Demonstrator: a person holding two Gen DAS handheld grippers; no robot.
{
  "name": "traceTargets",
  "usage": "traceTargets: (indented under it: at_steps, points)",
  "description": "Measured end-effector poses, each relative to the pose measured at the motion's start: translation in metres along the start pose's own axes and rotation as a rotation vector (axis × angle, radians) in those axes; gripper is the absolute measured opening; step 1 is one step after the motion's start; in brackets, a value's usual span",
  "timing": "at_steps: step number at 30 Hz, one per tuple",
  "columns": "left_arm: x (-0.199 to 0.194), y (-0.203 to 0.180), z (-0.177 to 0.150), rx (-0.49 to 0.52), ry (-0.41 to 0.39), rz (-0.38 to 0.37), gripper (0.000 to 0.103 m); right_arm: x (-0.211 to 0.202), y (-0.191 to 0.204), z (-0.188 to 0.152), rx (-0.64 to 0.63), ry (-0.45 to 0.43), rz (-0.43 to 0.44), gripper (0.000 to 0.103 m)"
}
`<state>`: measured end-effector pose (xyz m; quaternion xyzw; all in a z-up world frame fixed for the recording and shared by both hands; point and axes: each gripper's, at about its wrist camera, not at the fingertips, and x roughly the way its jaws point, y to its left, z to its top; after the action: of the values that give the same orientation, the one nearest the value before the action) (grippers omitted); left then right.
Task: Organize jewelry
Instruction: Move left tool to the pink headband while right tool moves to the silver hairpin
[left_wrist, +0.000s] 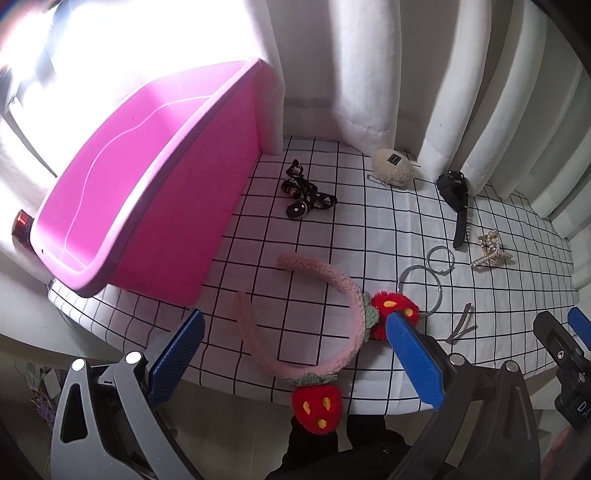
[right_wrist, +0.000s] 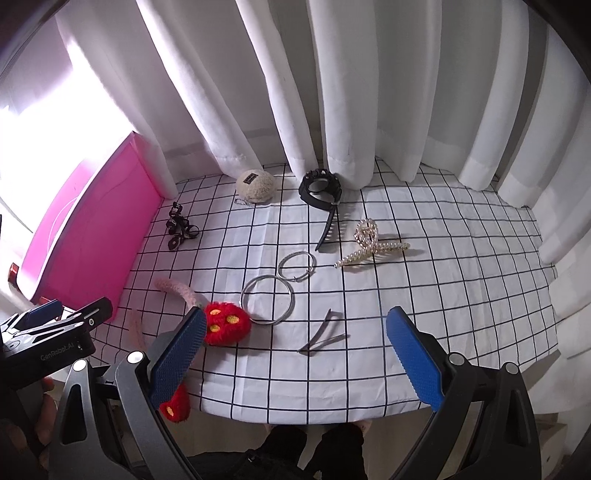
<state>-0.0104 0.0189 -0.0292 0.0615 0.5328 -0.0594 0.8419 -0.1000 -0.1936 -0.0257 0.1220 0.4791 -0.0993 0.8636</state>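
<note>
Overhead, white curtains (right_wrist: 332, 92) hung behind a black-gridded white tablecloth (right_wrist: 443, 277); a pink bin (left_wrist: 147, 177) stood at its left; the strawberry headband (left_wrist: 325, 280) lay near the front edge; the left gripper (left_wrist: 291, 354) and right gripper (right_wrist: 295, 354) both gaped wide, holding nothing.

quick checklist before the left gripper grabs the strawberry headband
1. Left gripper open: ok, fingers spread wide.
2. Headband between the fingers: ok, the band sits in the gap.
3. Grip made: not ok, jaws not closed yet.
4. Pink bin ready: ok, open top, nothing seen inside.
5. Right gripper out of the way: ok, open, over the hair clip.
6. Hoops free of the headband: cannot tell, the big hoop sits against a strawberry.
</note>
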Motion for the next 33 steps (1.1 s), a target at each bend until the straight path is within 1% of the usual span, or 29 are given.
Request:
traceTargets:
  at_steps: [3, 9, 11, 18, 23, 28, 33]
  points:
    - [0.012, 0.007, -0.012, -0.028, 0.026, -0.029, 0.097, 0.011, -0.012, -0.012, 0.021, 0.03, 0.021, 0.093]
    - [0.041, 0.011, -0.039, -0.031, 0.062, -0.022, 0.097, 0.039, -0.033, -0.035, 0.053, 0.096, 0.034, 0.093]
    - [0.052, 0.01, -0.046, -0.024, 0.066, -0.016, 0.097, 0.048, -0.04, -0.042, 0.06, 0.109, 0.03, 0.093]
    - [0.082, -0.003, -0.061, -0.003, 0.057, -0.047, 0.097, 0.083, -0.056, -0.059, 0.046, 0.159, 0.008, 0.093]
    - [0.097, -0.015, -0.063, 0.033, 0.043, -0.04, 0.097, 0.107, -0.053, -0.063, 0.029, 0.179, 0.033, 0.093]
    - [0.105, -0.023, -0.063, 0.054, 0.018, -0.052, 0.097, 0.121, -0.043, -0.058, 0.033, 0.171, 0.067, 0.093]
    - [0.111, -0.032, -0.064, 0.082, 0.009, -0.053, 0.097, 0.133, -0.034, -0.053, 0.026, 0.165, 0.043, 0.093]
